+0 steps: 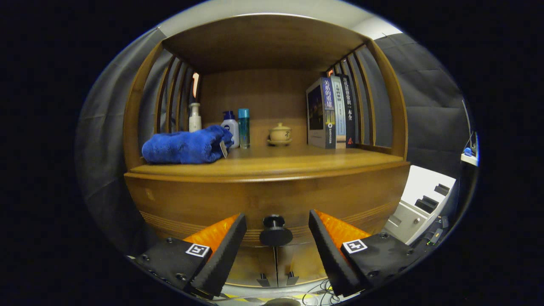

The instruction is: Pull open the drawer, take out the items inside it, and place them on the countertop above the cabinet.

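The wooden cabinet's drawer front (204,204) faces me, closed, with a round black knob (275,229) at its middle. My gripper (277,229) is open, its two fingers standing to either side of the knob without touching it. Above the drawer runs the wooden countertop (297,163). The drawer's inside is hidden.
On the countertop lie a folded blue towel (187,146), a white pump bottle (194,117), a blue-capped bottle (230,127), a teal tube (244,127), a small lidded pot (280,134) and upright books (331,112). Two lower cabinet doors (276,265) sit under the drawer. A white unit (418,208) stands right.
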